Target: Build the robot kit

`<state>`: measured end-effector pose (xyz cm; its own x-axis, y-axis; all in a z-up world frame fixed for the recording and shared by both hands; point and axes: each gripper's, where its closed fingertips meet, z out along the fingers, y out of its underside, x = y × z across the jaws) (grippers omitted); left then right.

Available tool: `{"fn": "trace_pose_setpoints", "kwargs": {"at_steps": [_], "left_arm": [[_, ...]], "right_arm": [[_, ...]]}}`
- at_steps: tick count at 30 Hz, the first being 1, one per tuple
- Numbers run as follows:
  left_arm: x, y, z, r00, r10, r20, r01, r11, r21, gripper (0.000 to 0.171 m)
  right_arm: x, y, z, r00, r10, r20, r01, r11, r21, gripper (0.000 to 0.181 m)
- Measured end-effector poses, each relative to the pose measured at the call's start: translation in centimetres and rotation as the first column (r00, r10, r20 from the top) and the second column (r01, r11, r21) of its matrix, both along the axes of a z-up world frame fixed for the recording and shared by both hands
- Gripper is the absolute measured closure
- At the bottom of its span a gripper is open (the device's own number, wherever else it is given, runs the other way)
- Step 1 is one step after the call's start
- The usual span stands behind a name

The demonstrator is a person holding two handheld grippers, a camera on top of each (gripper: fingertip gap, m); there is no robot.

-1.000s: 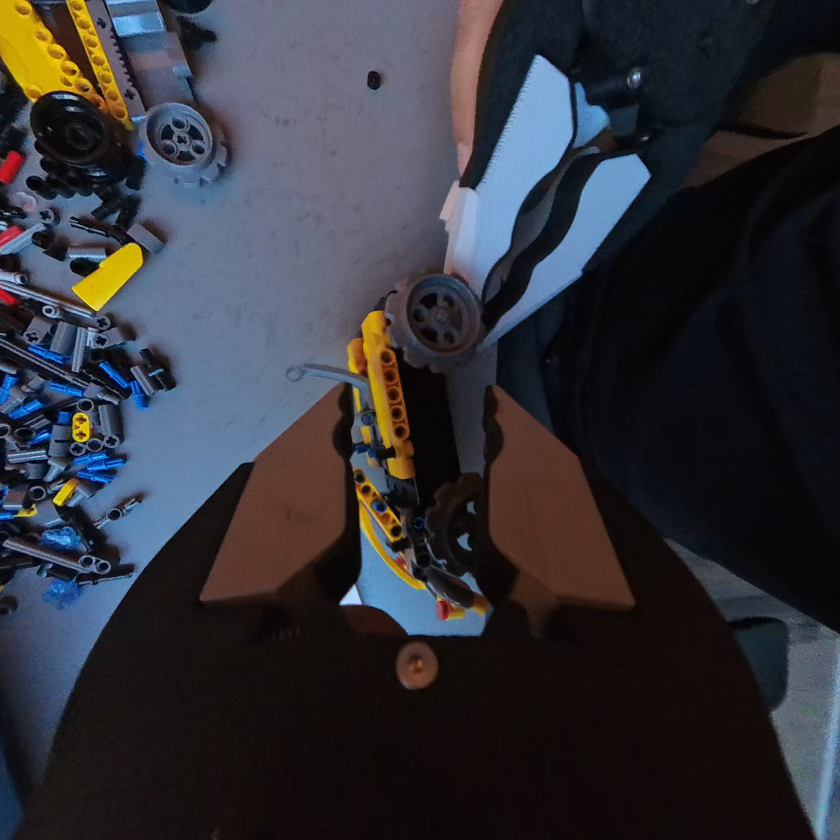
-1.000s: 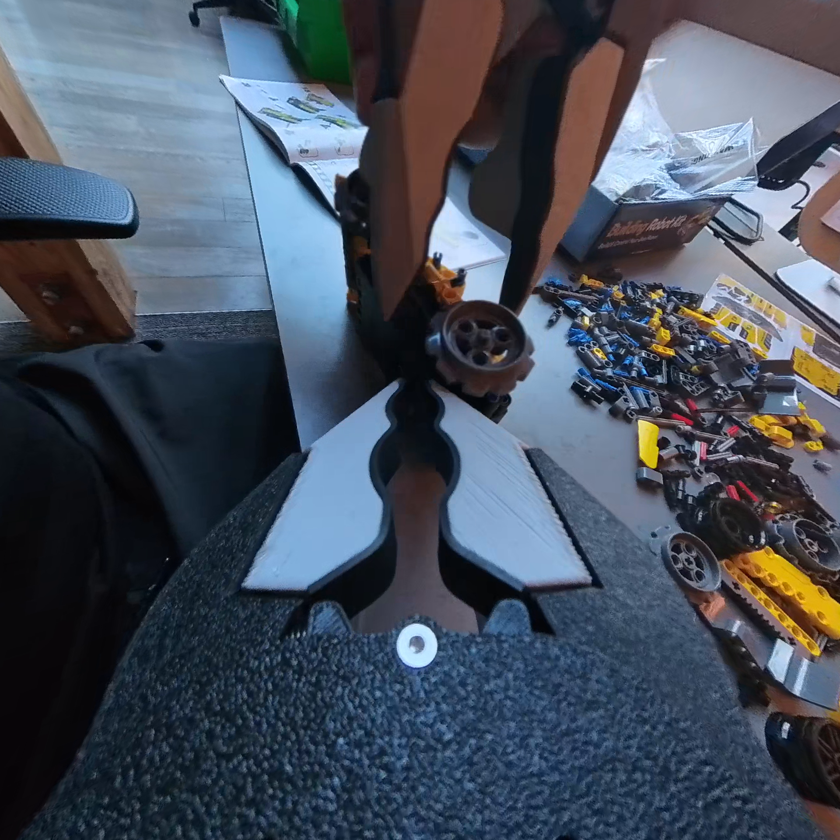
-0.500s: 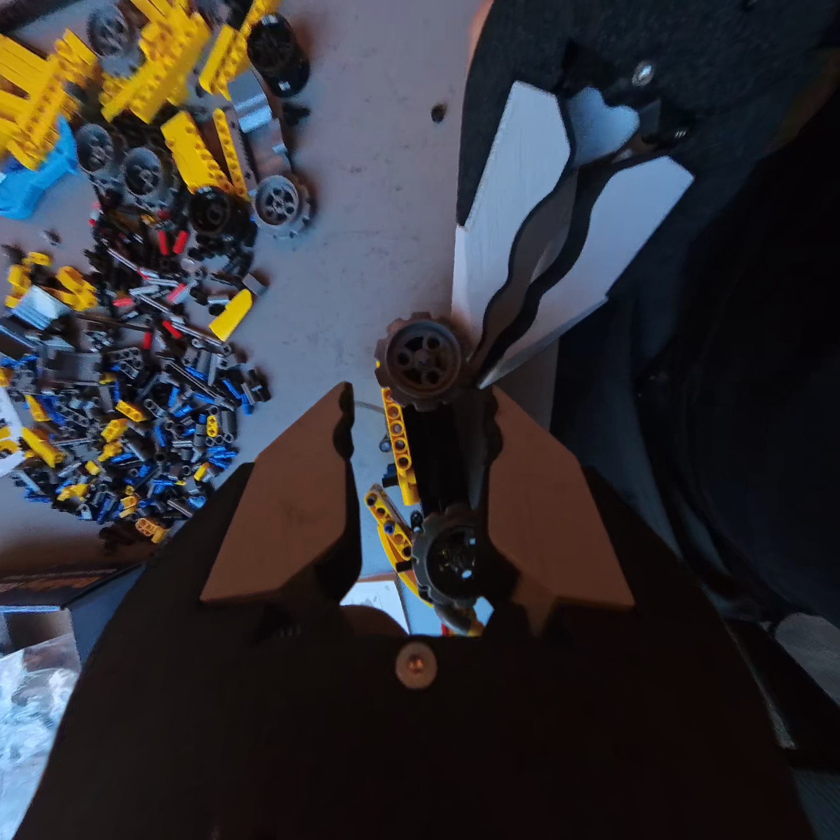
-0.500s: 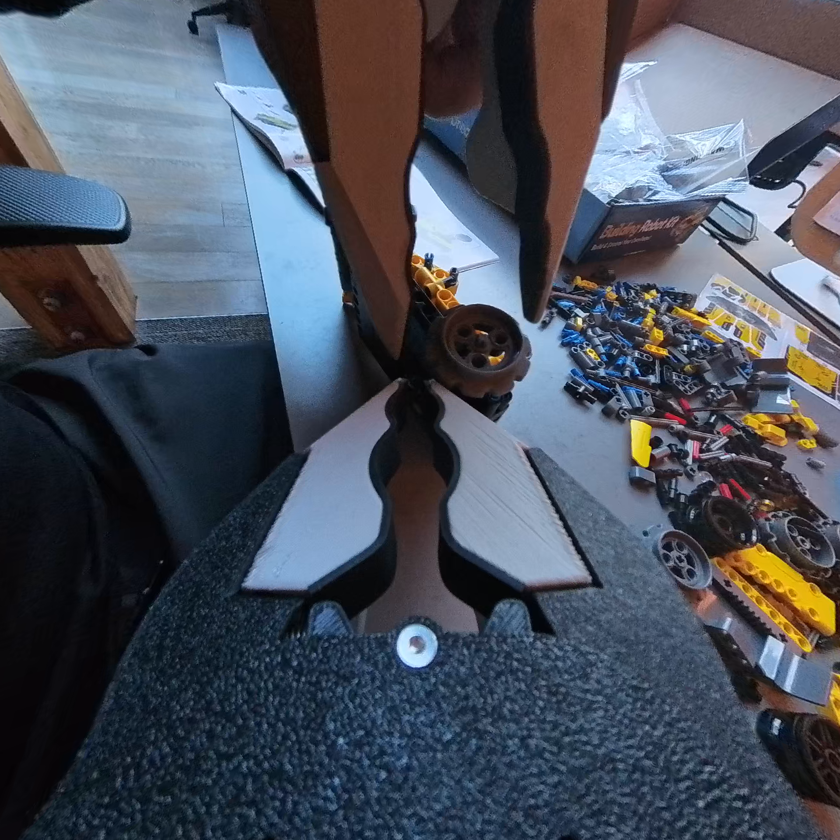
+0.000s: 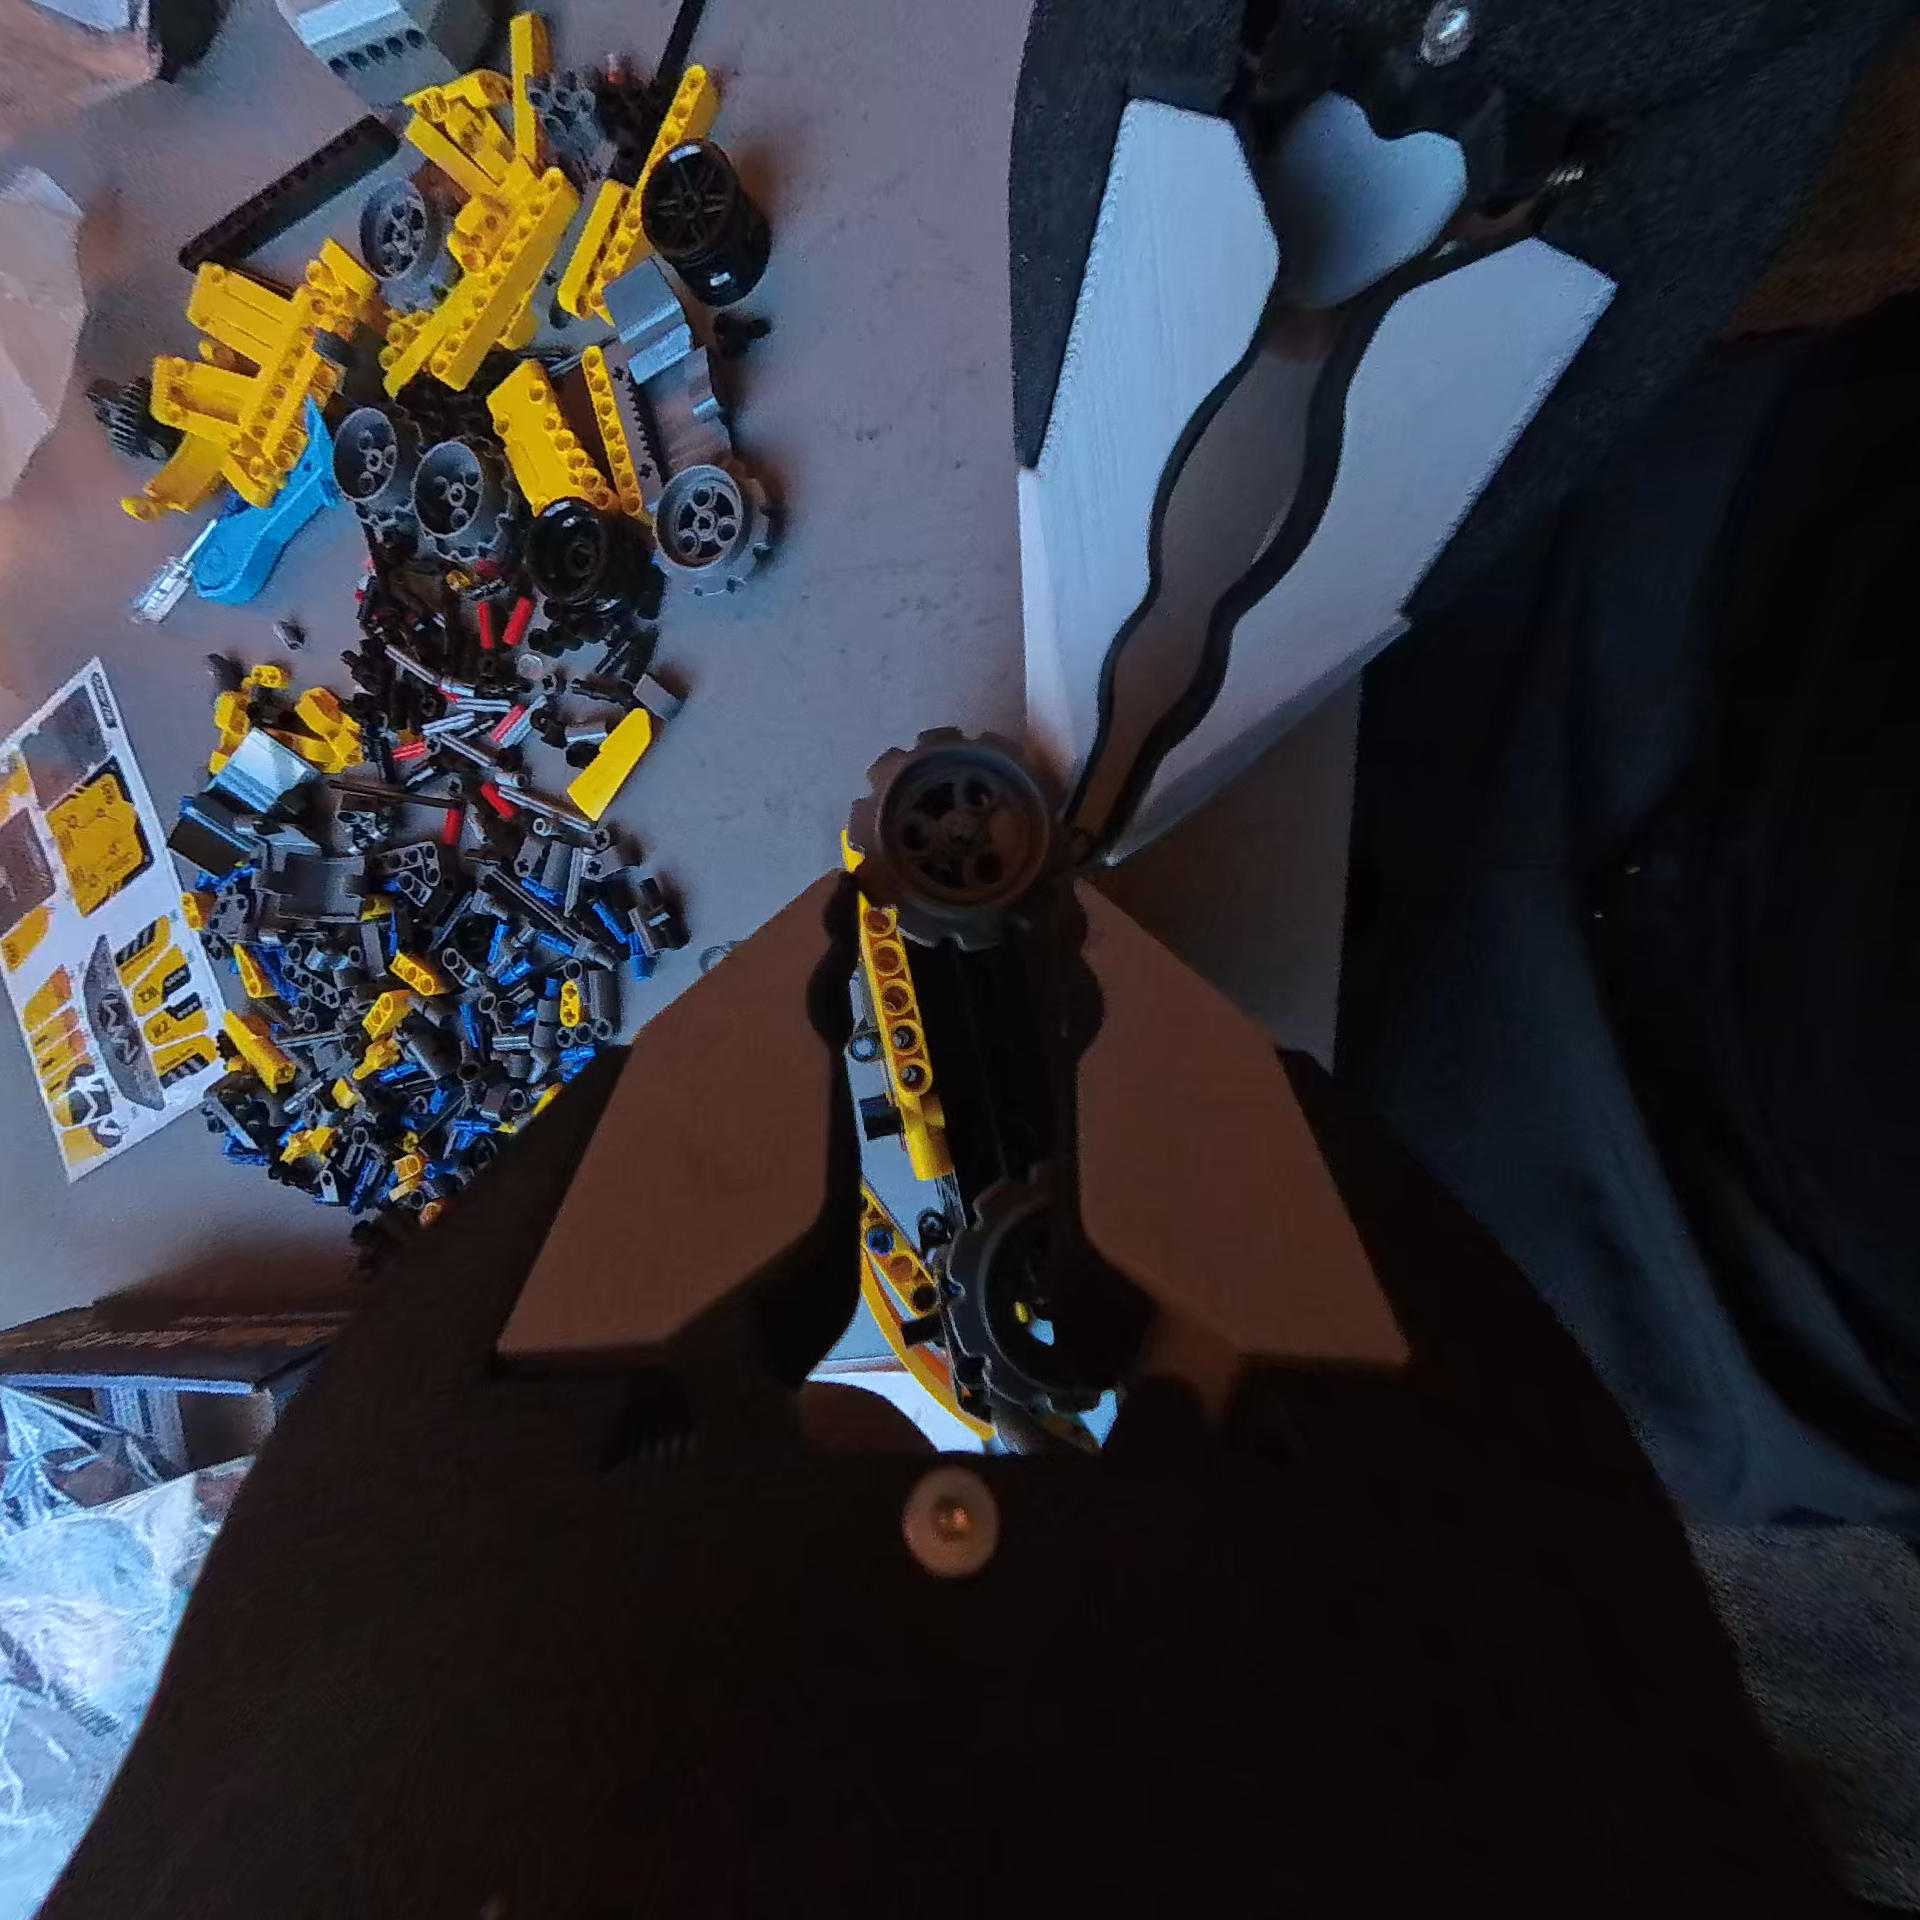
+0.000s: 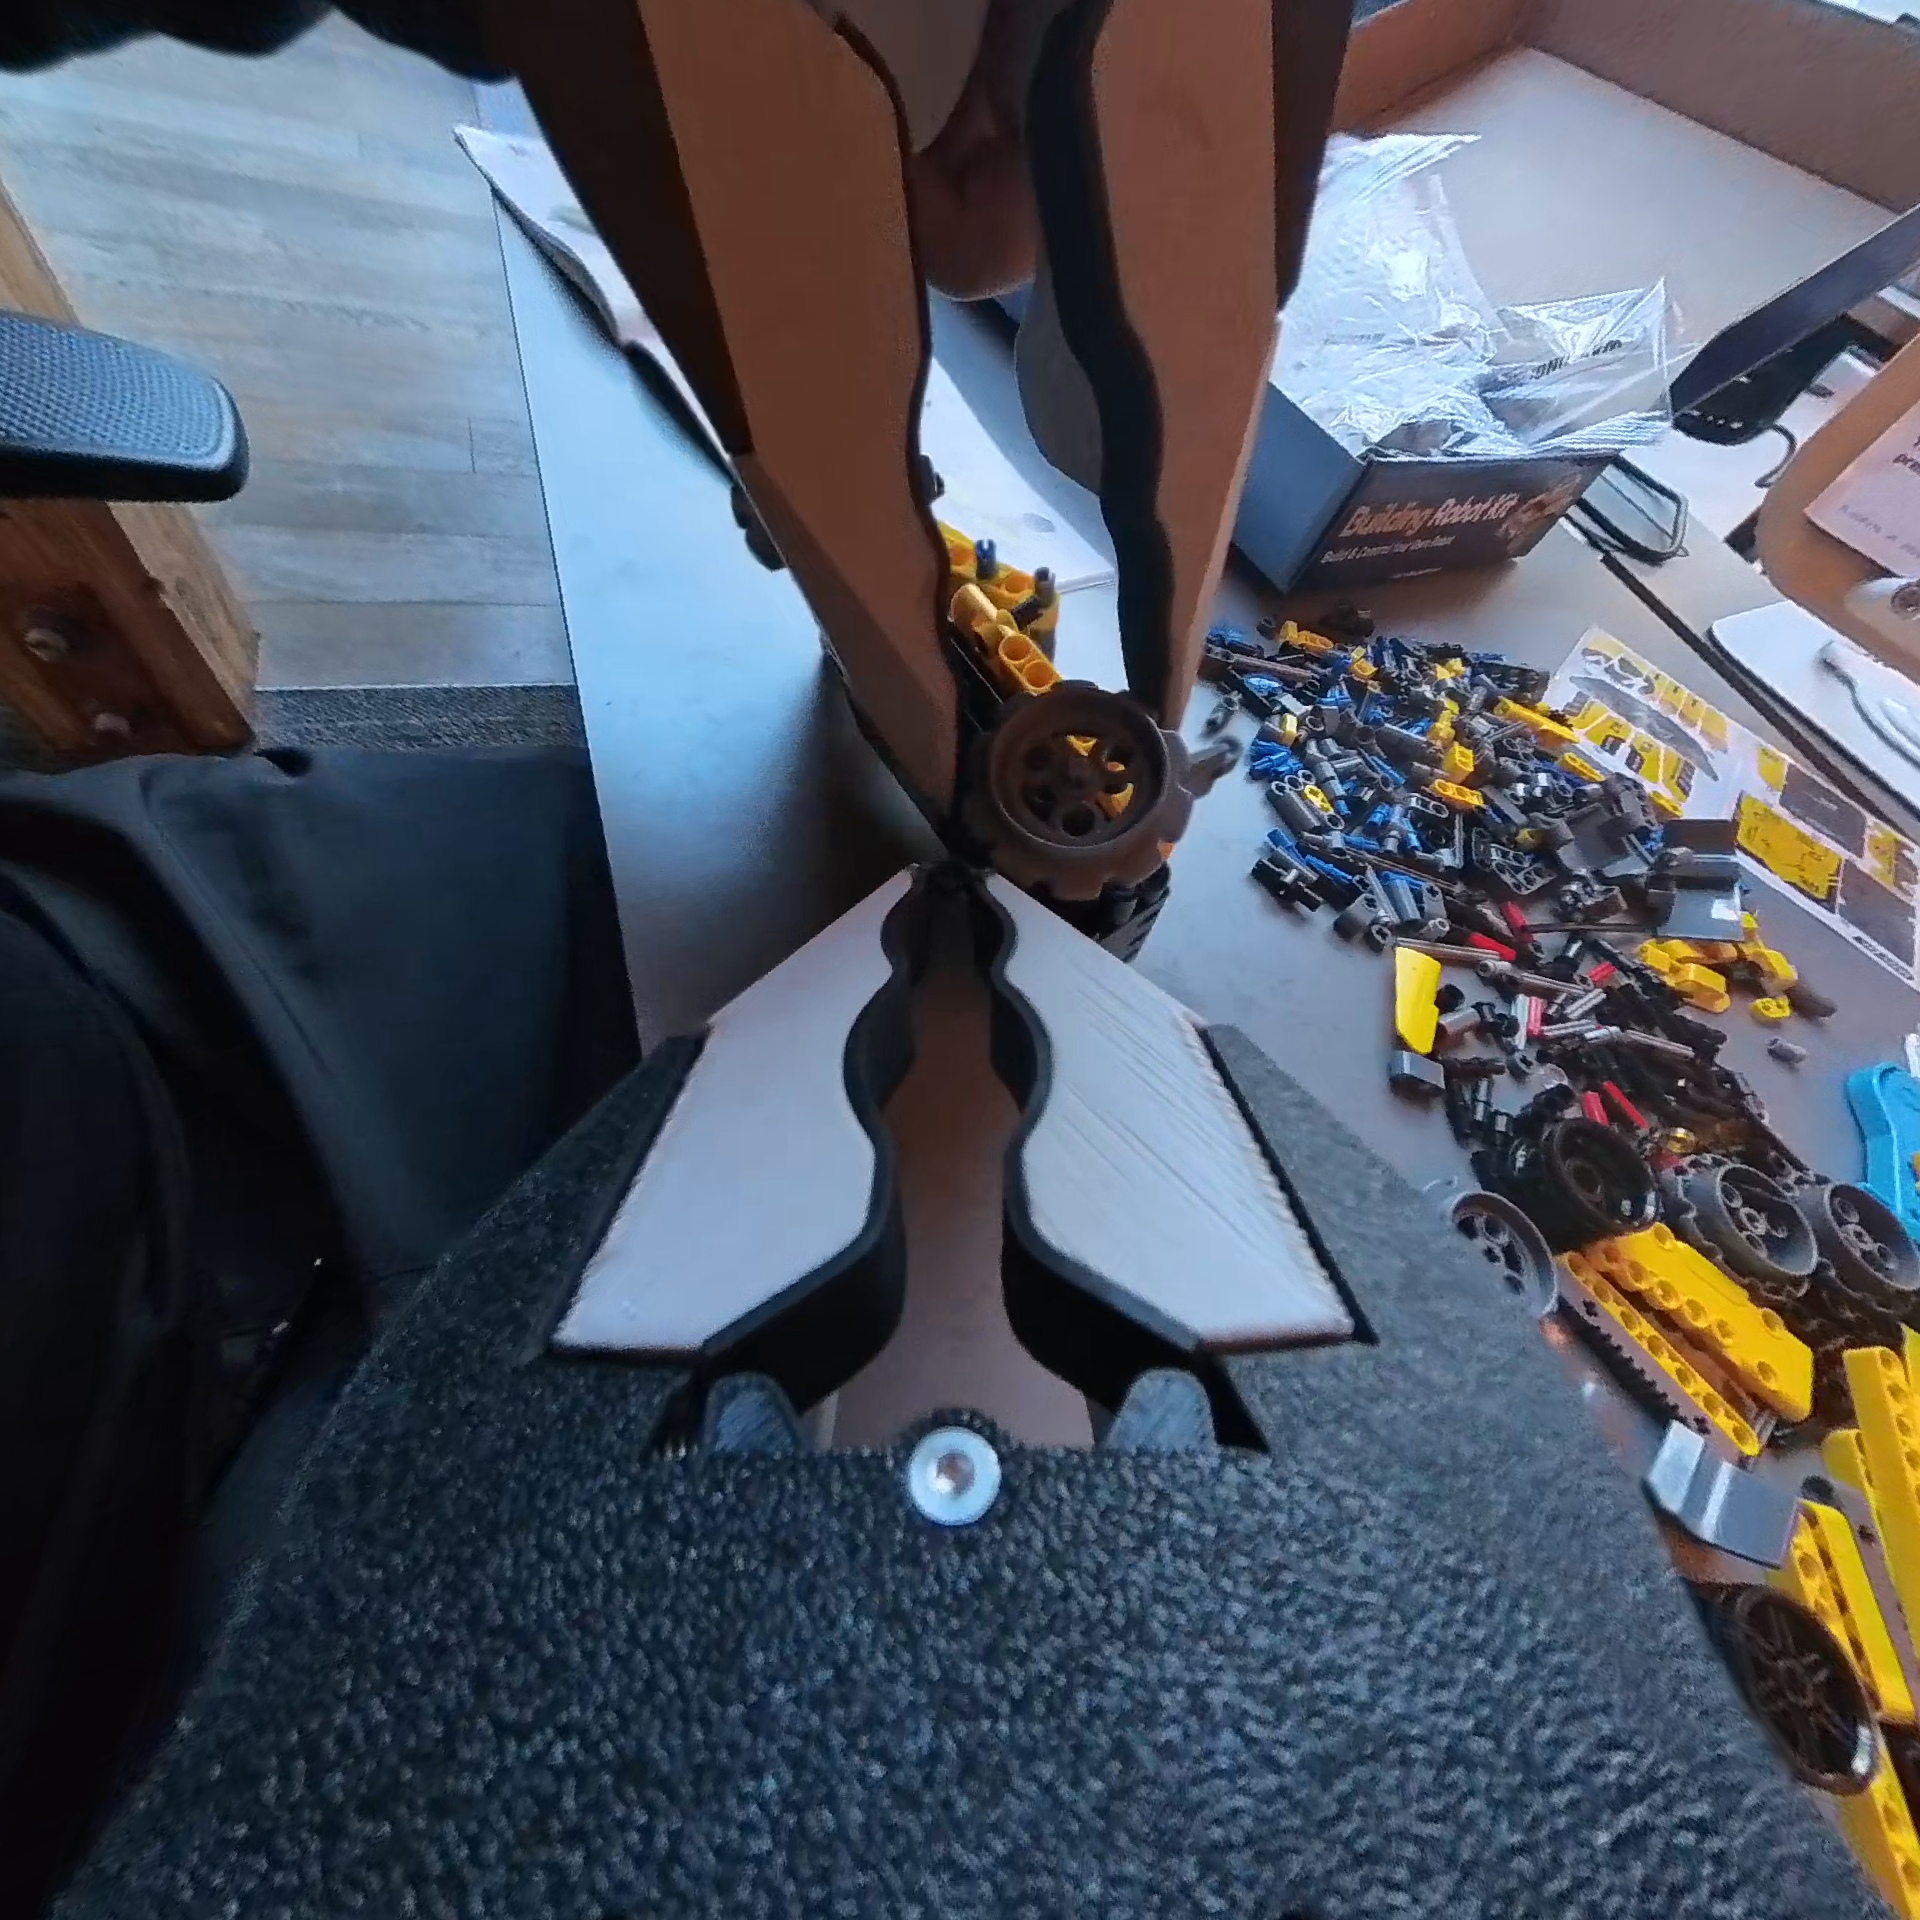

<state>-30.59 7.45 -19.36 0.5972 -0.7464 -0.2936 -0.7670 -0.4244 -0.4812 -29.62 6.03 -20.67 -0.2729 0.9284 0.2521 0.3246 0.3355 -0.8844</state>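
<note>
The half-built yellow and black toy vehicle point(image 5: 940, 1049) sits clamped in the left gripper point(image 5: 961, 914), fingers pinching its sides. The right gripper point(image 6: 951, 883) has its fingers pressed together, tips by the grey wheel point(image 6: 1075, 790). Loose parts pile point(image 5: 416, 914) at 9 o'clock on the worktop point(image 5: 883, 416).

My left cam looks steeply down on the tabletop point(image 5: 883, 416), close; my right cam faces level across it toward 12 o'clock. Both share the toothed wheel point(image 5: 961, 831) point(image 6: 1075, 779) and loose parts pile point(image 5: 416, 935) point(image 6: 1507, 831).
</note>
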Motion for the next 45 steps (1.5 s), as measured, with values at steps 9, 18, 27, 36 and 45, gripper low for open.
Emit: {"fn": "trace_pose_setpoints", "kwargs": {"at_steps": [9,18,27,36,45], "left_arm": [[0.2,-1.1,0.4,0.998,-0.052,0.024,0.052,0.998,-0.020,0.138],[0.8,-1.3,1.1,0.891,0.032,0.454,0.137,0.933,-0.334,0.137],[0.8,-0.5,1.6,0.861,0.012,0.509,0.127,0.963,-0.237,0.137],[1.1,0.0,2.9,0.841,-0.051,0.538,0.102,0.993,-0.064,0.149],[0.4,0.3,3.5,0.831,-0.058,0.553,0.058,0.998,0.016,0.138]], "right_arm": [[0.3,-1.4,0.6,0.999,0.035,0.015,-0.035,0.999,0.041,0.176],[0.5,-1.9,2.3,0.999,0.025,-0.023,-0.024,1.000,0.019,0.175],[1.9,1.8,5.8,1.000,0.003,-0.019,-0.008,0.968,-0.252,0.175],[-0.2,1.5,5.6,0.987,0.088,0.136,-0.078,0.994,-0.083,0.175],[-1.2,1.3,4.1,0.978,0.085,0.188,-0.070,0.994,-0.085,0.175]]}}
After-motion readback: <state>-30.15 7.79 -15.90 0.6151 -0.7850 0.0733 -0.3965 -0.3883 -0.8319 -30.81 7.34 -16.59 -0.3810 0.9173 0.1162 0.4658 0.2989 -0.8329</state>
